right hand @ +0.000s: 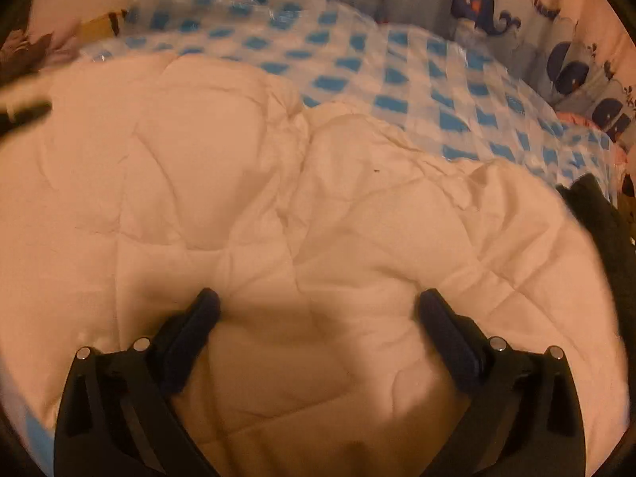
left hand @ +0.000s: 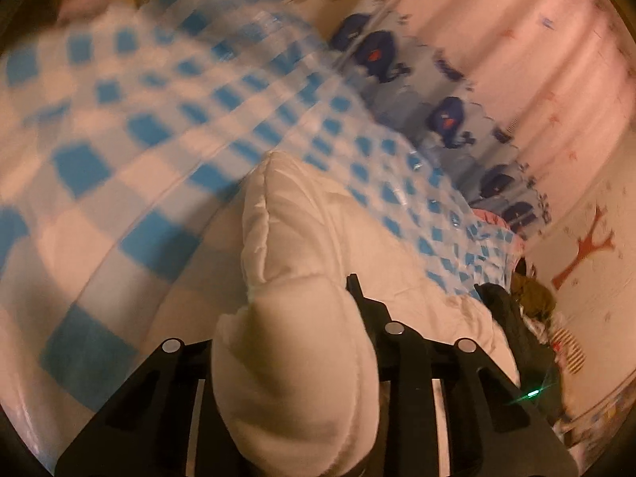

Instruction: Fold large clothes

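Bunched between the fingers of the left gripper [left hand: 318, 338] is a thick fold of the white quilted comforter [right hand: 278, 198], pinched firmly. Its main part lies spread on the blue checkered bed cover [right hand: 397, 79]. Above it, the right gripper [right hand: 318, 310] has its fingers spread wide and holds nothing. I judge the comforter soft, puffy, light and rather slippery, so a stitched edge or corner gives better hold.

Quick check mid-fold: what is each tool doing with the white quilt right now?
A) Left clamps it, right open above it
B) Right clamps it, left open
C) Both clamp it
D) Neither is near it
A: the left tool is closed on a bunched fold of the white quilt, while the right tool has its fingers spread wide over the flat quilt.
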`<state>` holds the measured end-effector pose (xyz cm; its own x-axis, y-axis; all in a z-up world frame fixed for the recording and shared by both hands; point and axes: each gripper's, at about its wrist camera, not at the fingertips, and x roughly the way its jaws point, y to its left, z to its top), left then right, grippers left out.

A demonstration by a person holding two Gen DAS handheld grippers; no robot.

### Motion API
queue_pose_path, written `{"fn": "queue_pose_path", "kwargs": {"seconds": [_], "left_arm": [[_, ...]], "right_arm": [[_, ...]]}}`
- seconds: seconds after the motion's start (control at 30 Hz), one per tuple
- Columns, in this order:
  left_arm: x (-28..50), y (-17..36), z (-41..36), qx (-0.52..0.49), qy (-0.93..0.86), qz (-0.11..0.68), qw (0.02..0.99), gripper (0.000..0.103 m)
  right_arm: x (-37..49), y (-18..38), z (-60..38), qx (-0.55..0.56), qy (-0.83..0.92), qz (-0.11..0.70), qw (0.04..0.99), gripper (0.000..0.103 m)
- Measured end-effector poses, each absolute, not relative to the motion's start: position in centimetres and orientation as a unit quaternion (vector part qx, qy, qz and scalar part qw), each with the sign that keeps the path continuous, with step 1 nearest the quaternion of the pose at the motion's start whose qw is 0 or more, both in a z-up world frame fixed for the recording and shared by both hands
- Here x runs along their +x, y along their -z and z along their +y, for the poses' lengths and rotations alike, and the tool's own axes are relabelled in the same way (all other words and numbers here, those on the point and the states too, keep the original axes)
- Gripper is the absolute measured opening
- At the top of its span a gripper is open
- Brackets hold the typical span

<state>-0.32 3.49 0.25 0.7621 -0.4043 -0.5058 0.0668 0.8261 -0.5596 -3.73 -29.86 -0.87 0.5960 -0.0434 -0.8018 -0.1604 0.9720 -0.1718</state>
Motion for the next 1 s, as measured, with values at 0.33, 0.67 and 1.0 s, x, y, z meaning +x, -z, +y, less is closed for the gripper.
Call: {"fn": "queue_pose_path", "kwargs": {"seconds": [0.33, 0.67, 1.0], "left_arm": [[-3.4, -12.1, -9.2, -0.127, 0.247, 0.246, 0.929, 0.018], [-6.7, -11.2, -30.3, 0.004, 0.37, 0.289, 0.883, 0.01], [-12.1, 0.5, -42.3, 0.245, 0.377, 0.323, 0.833, 0.044]], "right_arm": [[-7.5, -4.8, -39.0, 0.082, -0.078, 0.448, 0.887, 0.097], [-14.8, -3.0, -57.6, 0.613, -0.238, 0.257, 0.708, 0.096], [-17.1, 2.5, -62.7, 0.753, -0.193, 0.161, 0.608, 0.096]]}}
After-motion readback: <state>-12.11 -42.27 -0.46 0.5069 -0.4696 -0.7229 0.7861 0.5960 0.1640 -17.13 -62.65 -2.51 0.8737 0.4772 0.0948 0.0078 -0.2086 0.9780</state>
